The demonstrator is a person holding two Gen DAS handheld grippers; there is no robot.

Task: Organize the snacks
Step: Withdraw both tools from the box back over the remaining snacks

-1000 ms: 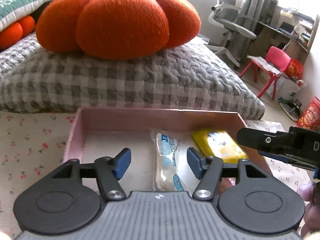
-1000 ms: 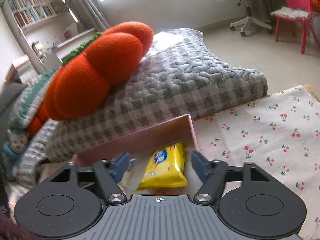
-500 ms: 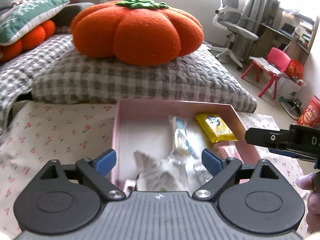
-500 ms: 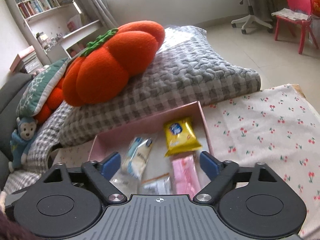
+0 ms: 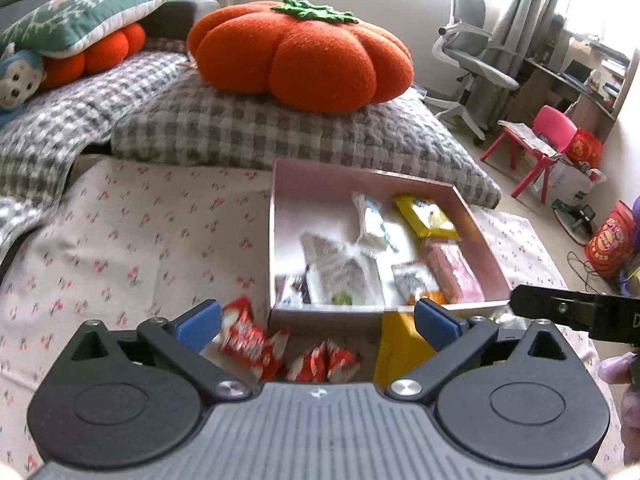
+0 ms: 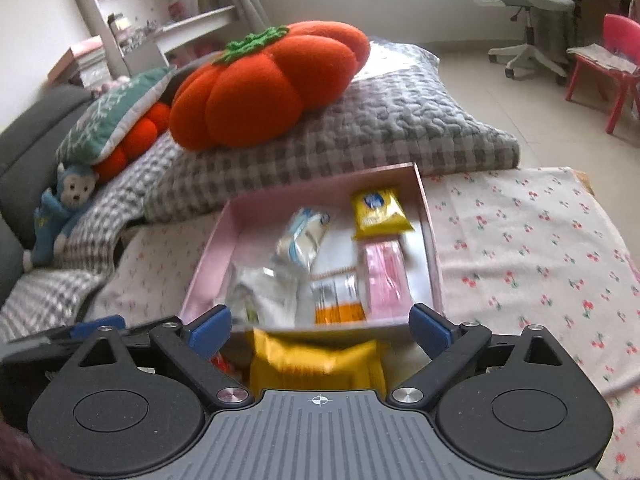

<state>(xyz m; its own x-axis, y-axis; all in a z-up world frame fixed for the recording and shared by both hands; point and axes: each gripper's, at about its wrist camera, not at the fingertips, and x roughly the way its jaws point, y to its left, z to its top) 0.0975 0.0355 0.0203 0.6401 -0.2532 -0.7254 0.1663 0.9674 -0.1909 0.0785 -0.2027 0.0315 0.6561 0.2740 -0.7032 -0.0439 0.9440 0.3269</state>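
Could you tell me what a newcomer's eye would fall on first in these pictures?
Probably the big orange pumpkin cushion on the grey checked quilt. Next, the pink box of snack packets on the cherry-print cloth, with red packets lying loose before it.

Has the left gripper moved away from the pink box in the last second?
Yes. The left gripper has pulled back toward the near side: its fingers were over the pink box interior and now sit short of its near wall, jaws just opening, nothing between them.
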